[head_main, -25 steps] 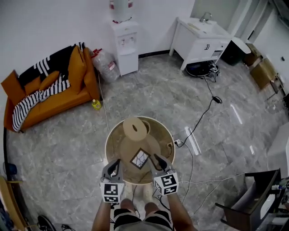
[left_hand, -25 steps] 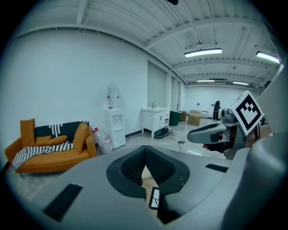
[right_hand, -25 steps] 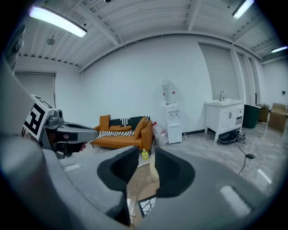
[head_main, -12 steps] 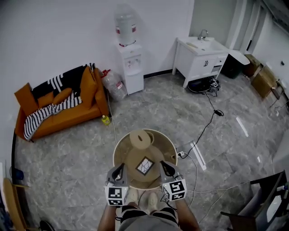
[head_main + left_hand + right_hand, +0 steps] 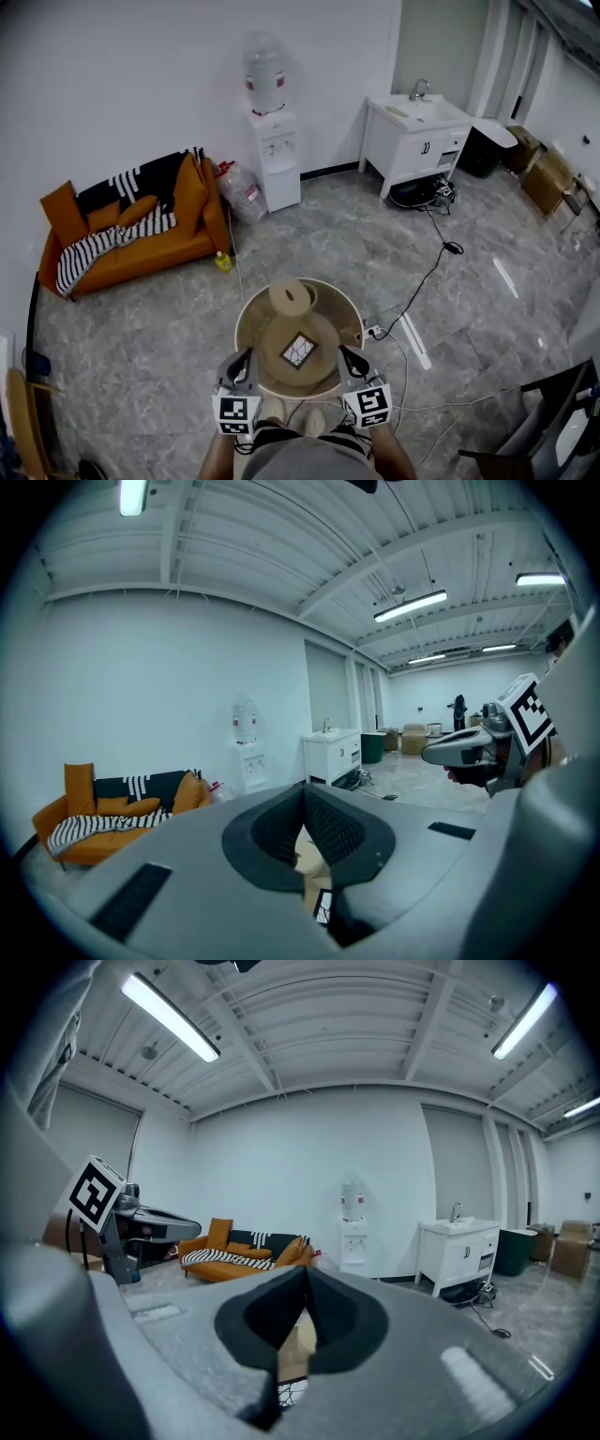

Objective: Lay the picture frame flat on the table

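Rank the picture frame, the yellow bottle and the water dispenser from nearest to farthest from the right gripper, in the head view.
1. Picture frame, on the round table, just left of the right gripper.
2. Yellow bottle, on the floor beside the sofa.
3. Water dispenser, against the far wall.

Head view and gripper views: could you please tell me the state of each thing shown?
Small dark-rimmed picture frame: lying flat on the round wooden table.
Left tool: jaws together, empty.
Right tool: jaws have just closed, shut, nothing between them.
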{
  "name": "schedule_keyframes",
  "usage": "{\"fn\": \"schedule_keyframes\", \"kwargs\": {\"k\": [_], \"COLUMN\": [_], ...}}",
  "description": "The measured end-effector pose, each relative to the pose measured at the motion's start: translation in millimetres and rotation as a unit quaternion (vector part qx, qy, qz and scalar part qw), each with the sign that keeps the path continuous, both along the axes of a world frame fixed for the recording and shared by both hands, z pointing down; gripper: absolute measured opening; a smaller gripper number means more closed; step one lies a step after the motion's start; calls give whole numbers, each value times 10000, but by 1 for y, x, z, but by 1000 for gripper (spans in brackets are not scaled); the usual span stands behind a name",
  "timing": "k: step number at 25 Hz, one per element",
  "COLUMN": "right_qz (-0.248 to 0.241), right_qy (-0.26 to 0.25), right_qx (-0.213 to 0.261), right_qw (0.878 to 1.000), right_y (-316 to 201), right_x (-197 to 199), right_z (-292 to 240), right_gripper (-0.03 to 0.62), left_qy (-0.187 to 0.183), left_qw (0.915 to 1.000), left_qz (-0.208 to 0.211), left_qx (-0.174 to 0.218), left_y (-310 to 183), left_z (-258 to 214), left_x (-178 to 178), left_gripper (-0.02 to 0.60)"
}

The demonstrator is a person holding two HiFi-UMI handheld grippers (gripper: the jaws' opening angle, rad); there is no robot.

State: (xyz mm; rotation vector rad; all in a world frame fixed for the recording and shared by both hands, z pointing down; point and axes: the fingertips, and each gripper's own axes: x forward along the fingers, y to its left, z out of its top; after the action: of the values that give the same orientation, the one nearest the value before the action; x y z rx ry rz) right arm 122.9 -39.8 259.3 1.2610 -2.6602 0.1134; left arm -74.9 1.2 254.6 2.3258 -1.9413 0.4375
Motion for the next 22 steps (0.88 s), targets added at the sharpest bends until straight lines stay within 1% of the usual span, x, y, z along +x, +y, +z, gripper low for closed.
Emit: {"fn": "schedule_keyframes", "kwargs": {"k": [4, 8, 10, 14, 17, 22], "right_qz": [77, 131, 117, 76, 52, 15], "right_qy": [-26, 47, 7, -79, -116, -118], "right_qx": [134, 252, 285, 294, 306, 253], "right_qw": [9999, 9996, 9995, 9995, 9994, 9996], "right_y": [14, 25, 27, 27, 26, 27], "right_x": [12, 19, 21, 20, 17, 18], "right_z": [-9, -11, -13, -14, -16, -13], "right_gripper": [0, -2, -2, -2, -2, -2], "left_qy": [-56, -34, -21, -27, -86, -42], "left_qw": [10000, 10000, 10000, 10000, 10000, 10000], "left_qz": [20, 12, 17, -31, 2, -36], "left_qx": [-5, -14, -15, 54, 37, 18], "left_y": [17, 30, 33, 34, 34, 35], "left_z": [-2, -2, -2, -2, -4, -2], "left_x": [7, 11, 15, 16, 17, 21], "left_gripper": [17, 17, 17, 17, 17, 17]}}
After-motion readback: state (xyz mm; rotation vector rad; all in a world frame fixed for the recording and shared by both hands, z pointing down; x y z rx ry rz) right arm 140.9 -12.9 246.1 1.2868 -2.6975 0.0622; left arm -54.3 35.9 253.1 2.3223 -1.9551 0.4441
